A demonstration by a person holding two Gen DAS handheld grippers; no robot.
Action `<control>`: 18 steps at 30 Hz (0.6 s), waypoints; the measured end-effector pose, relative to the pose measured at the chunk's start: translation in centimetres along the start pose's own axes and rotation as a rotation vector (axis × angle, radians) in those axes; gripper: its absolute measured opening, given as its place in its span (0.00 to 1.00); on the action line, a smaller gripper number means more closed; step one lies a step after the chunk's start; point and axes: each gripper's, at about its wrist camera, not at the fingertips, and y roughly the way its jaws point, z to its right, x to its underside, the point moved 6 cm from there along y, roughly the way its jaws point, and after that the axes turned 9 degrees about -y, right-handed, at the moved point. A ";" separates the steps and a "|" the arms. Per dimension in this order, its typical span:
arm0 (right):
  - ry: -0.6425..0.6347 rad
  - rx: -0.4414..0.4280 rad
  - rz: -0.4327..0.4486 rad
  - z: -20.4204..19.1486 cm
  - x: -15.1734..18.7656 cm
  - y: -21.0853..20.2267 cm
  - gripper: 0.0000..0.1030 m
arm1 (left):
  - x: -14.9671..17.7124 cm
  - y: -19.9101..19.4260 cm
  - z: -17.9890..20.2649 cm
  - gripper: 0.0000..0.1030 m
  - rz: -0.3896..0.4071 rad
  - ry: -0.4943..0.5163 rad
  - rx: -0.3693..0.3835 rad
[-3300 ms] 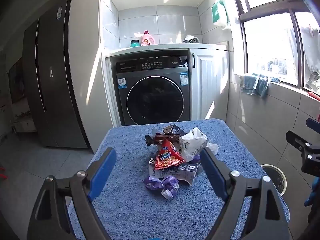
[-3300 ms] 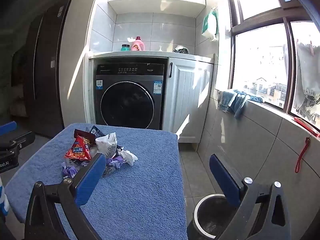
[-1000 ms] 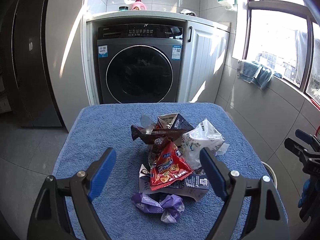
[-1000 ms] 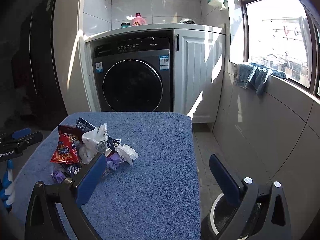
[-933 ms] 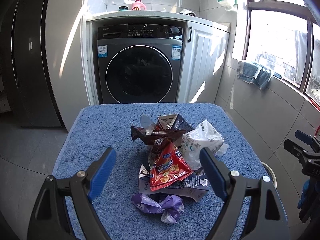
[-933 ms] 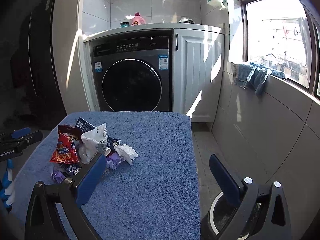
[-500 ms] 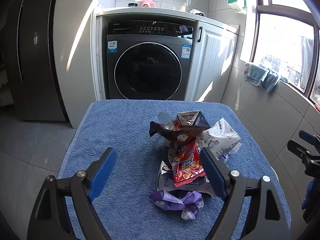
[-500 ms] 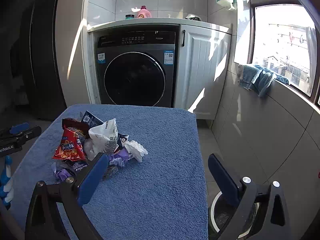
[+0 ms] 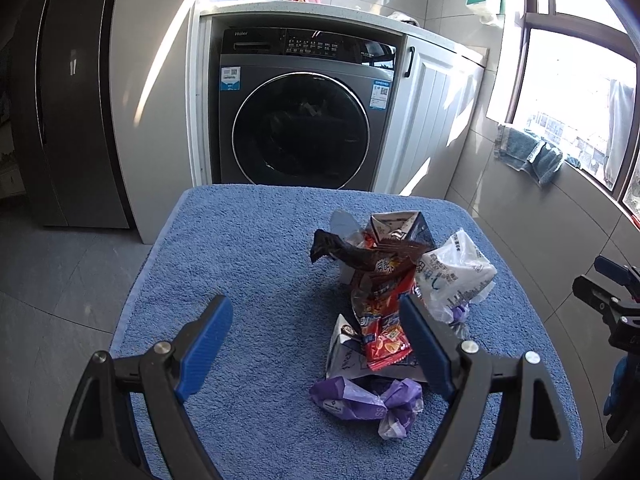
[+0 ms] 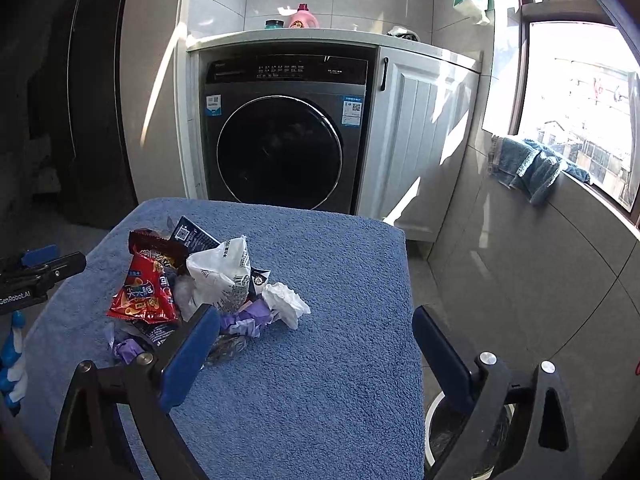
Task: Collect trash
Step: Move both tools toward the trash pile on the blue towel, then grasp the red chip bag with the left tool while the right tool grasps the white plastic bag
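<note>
A heap of crumpled snack wrappers and paper [image 9: 384,304] sits on a blue terry towel-covered table [image 9: 256,264], toward its right edge and about midway between near and far edges. Topmost is a red crisp packet [image 9: 382,332], its long axis running from near edge to far; beside it lie one dark brown foil wrapper [image 9: 352,254], one white printed plastic bag [image 9: 452,276], one dark blue folded carton [image 9: 400,226], one white crumpled tissue [image 10: 286,300] and at least two purple twisted wrappers [image 9: 364,398], with a flattened white carton beneath. The left gripper [image 9: 316,344] hangs over the near part of the table, jaws wide apart and empty, the heap lying ahead and to its right, partly behind its right finger. The right gripper [image 10: 316,354] has its jaws beginning to close with nothing between them; the heap lies ahead and to its left, the tissue nearest. Judged from both views, the left is the nearer of the two to the red packet. One round white-rimmed bin [image 10: 436,432] stands on the floor just past the table's right edge, below the right gripper.
</note>
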 end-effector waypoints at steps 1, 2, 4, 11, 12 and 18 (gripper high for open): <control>-0.001 -0.005 -0.002 0.0 0.0 0.2 0.93 | 0.1 0.2 -0.1 0.82 -0.006 -0.002 0.000; -0.001 -0.011 -0.002 -0.1 0.0 0.4 0.93 | 0.2 0.4 -0.1 0.82 -0.010 -0.002 -0.004; 0.001 -0.024 -0.003 -0.1 -0.1 0.9 0.93 | 0.3 0.7 -0.1 0.82 -0.017 0.001 -0.012; -0.013 -0.098 -0.021 -0.8 0.0 2.8 0.86 | 0.6 2.1 -0.3 0.82 -0.071 -0.039 0.043; -0.020 -0.116 -0.025 -1.1 -0.2 3.3 0.85 | 0.7 2.3 -0.3 0.82 -0.082 -0.049 0.069; -0.085 -0.216 -0.030 -3.8 -1.7 6.0 0.85 | 1.1 3.8 1.2 0.79 -0.123 -0.021 0.111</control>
